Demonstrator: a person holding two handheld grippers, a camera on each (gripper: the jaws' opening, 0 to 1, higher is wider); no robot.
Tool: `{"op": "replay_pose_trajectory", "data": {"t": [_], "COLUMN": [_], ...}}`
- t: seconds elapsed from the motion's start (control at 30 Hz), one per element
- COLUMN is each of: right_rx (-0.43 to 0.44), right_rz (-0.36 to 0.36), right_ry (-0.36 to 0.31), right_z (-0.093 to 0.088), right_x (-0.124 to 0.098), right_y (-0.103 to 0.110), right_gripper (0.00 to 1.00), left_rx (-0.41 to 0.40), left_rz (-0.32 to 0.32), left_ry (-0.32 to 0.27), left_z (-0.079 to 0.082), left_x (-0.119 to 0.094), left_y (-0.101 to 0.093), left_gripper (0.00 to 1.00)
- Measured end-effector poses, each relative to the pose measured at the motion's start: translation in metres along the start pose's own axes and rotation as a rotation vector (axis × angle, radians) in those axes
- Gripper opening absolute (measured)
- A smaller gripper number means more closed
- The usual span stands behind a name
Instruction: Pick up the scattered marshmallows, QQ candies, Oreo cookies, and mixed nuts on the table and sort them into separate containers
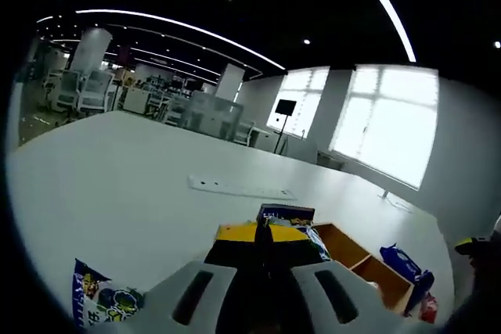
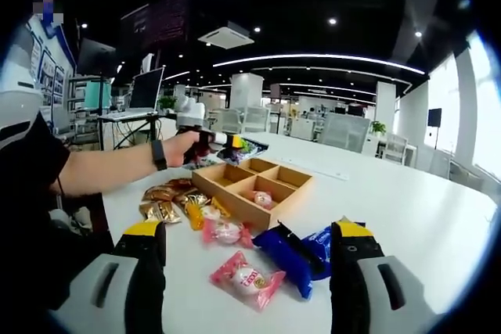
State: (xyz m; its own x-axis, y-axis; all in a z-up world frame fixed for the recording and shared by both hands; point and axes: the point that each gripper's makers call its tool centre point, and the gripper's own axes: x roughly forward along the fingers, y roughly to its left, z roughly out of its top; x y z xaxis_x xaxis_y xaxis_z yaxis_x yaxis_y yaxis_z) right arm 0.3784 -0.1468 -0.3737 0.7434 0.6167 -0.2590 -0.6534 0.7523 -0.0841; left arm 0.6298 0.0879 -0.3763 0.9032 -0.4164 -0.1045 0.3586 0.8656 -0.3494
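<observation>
A wooden tray (image 2: 235, 202) with several compartments sits on the white table (image 2: 407, 209); one compartment holds a pink candy (image 2: 263, 198). Before it lie pink packets (image 2: 246, 279), blue Oreo packets (image 2: 293, 254), a yellow packet (image 2: 194, 213) and gold-brown packets (image 2: 160, 201). My right gripper (image 2: 246, 231) hangs open above the pink packet. A hand holds my left gripper (image 2: 210, 138) past the tray's far corner. Its jaws are pressed together (image 1: 262, 234) on a dark blue and green packet (image 1: 286, 213). In the left gripper view, the tray (image 1: 368, 265) and Oreo packets (image 1: 405, 265) lie to the right.
A blue-white packet (image 1: 98, 300) lies by the left jaw. A flat socket strip (image 1: 243, 188) is set into the table (image 1: 117, 185) beyond. The person's forearm with a watch (image 2: 159, 155) reaches across from the left. Office desks and chairs (image 1: 196, 111) stand behind the table.
</observation>
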Motion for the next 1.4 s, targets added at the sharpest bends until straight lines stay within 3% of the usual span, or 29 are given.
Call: {"op": "replay_pose_trajectory", "data": {"t": [0.17,0.43,0.67,1.2,1.4], "right_rx": [0.005,0.001,-0.004,-0.003,-0.001], "right_rz": [-0.005,-0.011,-0.007,-0.008,-0.009], "right_ry": [-0.002,0.004,0.006,0.008,0.009], "right_z": [-0.001,-0.003,-0.002,-0.003,-0.004], "right_x": [-0.001,-0.004,-0.003,-0.003,-0.003], "right_y": [-0.001,-0.003,-0.002,-0.002,-0.002], "right_gripper": [0.82,0.82,0.82,0.82,0.82], "left_rx": [0.015,0.056,0.100,0.110,0.105], "left_rz": [-0.036,-0.036,-0.045,-0.062,-0.050], "left_ry": [0.051,0.101,0.112,0.130,0.136], "left_z": [-0.008,-0.022,-0.023,-0.028,-0.030], "left_x": [0.011,0.017,0.019,0.022,0.022], "left_y": [-0.010,-0.008,-0.009,-0.009,-0.006], "left_gripper": [0.07,0.08,0.08,0.09,0.15]}}
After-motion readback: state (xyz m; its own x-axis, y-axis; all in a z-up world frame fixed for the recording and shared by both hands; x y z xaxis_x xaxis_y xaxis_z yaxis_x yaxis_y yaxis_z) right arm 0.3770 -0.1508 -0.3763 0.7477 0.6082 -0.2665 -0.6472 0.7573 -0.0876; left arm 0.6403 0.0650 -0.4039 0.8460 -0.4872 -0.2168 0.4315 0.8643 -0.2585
